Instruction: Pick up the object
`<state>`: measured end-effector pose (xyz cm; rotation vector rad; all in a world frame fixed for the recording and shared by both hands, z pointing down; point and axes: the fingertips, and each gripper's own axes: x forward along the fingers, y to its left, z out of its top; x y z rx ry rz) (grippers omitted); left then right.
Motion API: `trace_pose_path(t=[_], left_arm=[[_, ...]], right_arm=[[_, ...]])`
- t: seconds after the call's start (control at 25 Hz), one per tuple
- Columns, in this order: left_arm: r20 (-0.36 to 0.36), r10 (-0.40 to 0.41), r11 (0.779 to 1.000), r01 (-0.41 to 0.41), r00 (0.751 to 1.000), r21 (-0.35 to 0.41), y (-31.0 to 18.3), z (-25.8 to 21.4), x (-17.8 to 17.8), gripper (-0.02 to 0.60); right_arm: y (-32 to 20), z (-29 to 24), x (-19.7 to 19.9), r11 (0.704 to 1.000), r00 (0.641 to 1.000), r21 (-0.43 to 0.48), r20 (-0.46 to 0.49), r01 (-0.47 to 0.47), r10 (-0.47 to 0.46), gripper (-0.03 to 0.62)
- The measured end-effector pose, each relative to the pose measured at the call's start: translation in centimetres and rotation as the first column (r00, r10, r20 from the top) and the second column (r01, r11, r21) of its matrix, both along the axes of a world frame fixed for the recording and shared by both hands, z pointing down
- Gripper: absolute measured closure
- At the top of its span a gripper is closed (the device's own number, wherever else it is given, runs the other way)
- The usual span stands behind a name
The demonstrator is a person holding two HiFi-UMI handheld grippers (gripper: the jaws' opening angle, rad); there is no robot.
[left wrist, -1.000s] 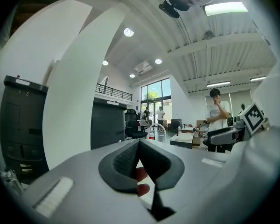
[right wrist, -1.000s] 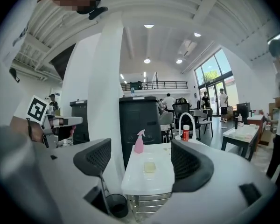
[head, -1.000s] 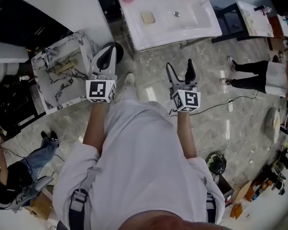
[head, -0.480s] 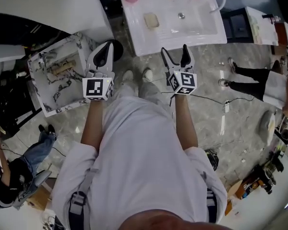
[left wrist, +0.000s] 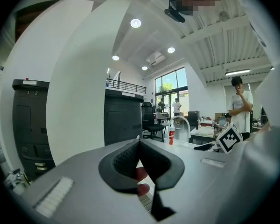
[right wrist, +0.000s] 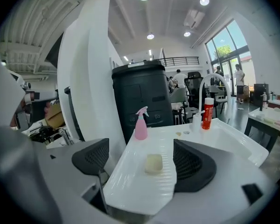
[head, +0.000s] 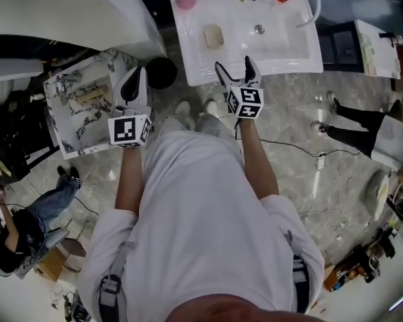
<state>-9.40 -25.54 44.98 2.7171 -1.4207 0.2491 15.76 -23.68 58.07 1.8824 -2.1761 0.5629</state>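
Soap (head: 213,35) lies upper centre on the sink (head: 289,49) ledge, ahead of right gripper (head: 234,67), whose jaws are opening wide, empty. Left gripper (head: 137,79) closed, empty. Soap is probably light, stiff, slippery; pinch its long sides.

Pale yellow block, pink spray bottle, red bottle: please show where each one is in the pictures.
pale yellow block (right wrist: 154,163), right gripper view, middle of its top face.
pink spray bottle (right wrist: 141,129), right gripper view, its body.
red bottle (right wrist: 206,115), right gripper view, its body.

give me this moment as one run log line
stage: pre-grasp | right gripper: fingers opening, nothing between, facing pale block on sink | left gripper: fingers shut, empty
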Motion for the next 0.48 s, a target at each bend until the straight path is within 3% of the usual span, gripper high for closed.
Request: trace_pose_path(t=[0.48], left_arm=[[0.075,-0.182,0.983,0.184,0.980,-0.026,1.6,0.4,-4.0,0.581]], right_arm=[[-5.3,8.0,0.5,0.983,0.998,-0.170,0.021,0.066,-0.063,0.155]])
